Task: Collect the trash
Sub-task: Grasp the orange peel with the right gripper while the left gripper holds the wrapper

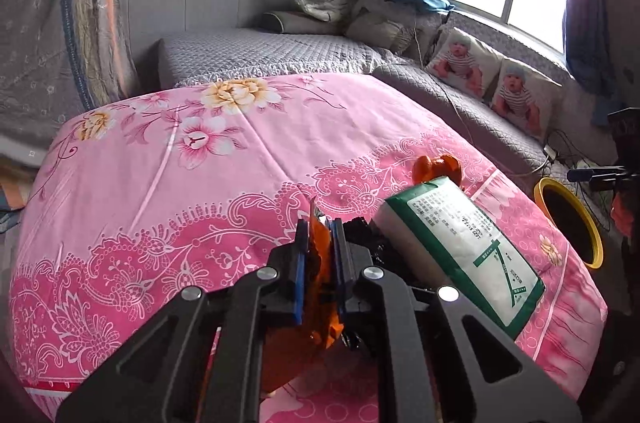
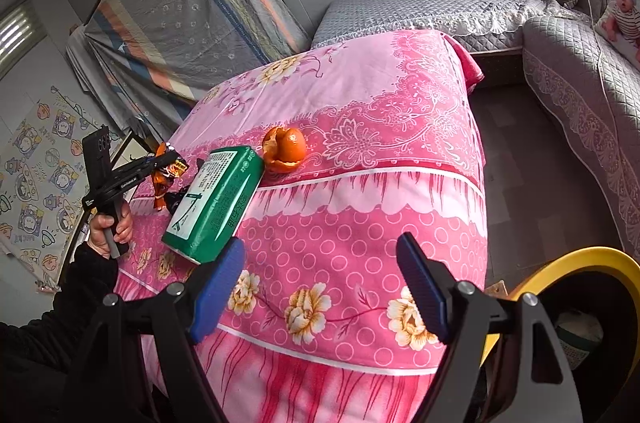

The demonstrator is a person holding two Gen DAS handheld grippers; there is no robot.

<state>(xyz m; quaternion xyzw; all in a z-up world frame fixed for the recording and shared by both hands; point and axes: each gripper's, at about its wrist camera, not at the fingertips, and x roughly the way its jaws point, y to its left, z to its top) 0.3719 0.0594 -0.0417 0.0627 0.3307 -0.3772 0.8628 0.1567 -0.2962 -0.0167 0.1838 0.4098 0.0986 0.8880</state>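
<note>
On the pink floral cloth covering the tabletop, the left tongs are closed tight on a crumpled orange snack wrapper, blue pads pressing it from both sides; the wrapper's foil edge sticks up above the fingertips. In the right wrist view the same wrapper shows pinched at the tip of the left tongs, gripped by a hand in a dark sleeve. Just right of the wrapper lies a green-and-white tissue pack, tilted, with some black crumpled material between the two. Beyond the pack sits an orange peel, touching or nearly touching its far end. The right tongs stand wide, nothing between the blue pads, held over the near edge of the cloth. A yellow-rimmed bin stands off the tabletop's right edge; contents hard to make out. Grey quilted sofa behind.
</note>
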